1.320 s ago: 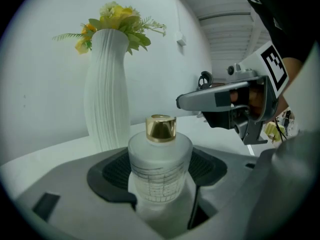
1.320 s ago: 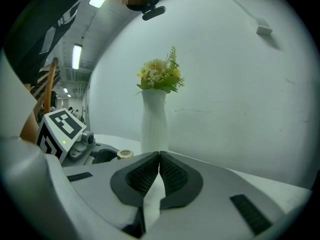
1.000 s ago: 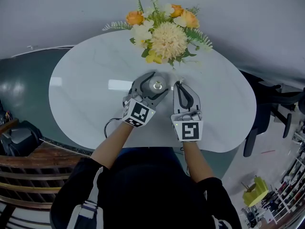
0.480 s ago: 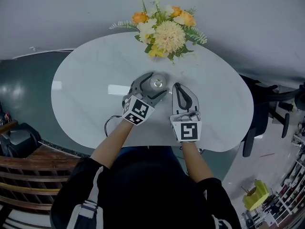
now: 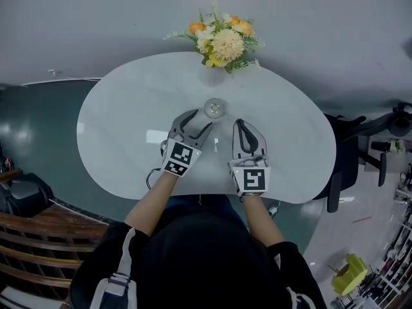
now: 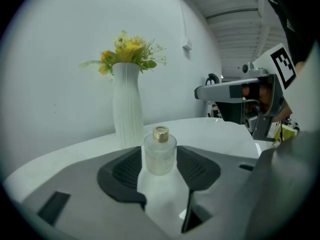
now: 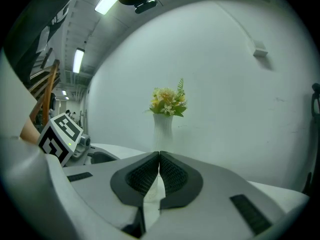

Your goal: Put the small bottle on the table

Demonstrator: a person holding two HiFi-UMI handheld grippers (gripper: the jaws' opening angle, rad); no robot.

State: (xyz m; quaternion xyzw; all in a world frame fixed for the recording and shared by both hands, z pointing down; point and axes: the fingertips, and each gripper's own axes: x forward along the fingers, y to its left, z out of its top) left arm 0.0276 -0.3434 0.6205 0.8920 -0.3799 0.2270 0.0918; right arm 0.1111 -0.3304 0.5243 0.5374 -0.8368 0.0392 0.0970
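The small frosted bottle [image 5: 214,108] with a gold cap stands upright on the white table [image 5: 122,114], free of both grippers. In the left gripper view the bottle [image 6: 160,153] stands just beyond the jaw tips, in line with the gap. My left gripper [image 5: 200,121] sits a short way nearer me than the bottle; its jaws are apart and closing, with nothing between them. My right gripper [image 5: 240,123] rests to the right of the bottle with its pads [image 7: 167,173] pressed together on nothing. The left gripper [image 6: 159,160] touches nothing.
A white ribbed vase of yellow and orange flowers [image 5: 223,38] stands at the table's far edge, behind the bottle; it shows as the vase [image 6: 127,111] and the vase [image 7: 163,129] in the gripper views. A dark chair [image 5: 351,147] stands right of the table.
My left gripper has drawn back towards me off the bottle, which stays standing on the table. Its jaws have narrowed a little. The right gripper has hardly moved.
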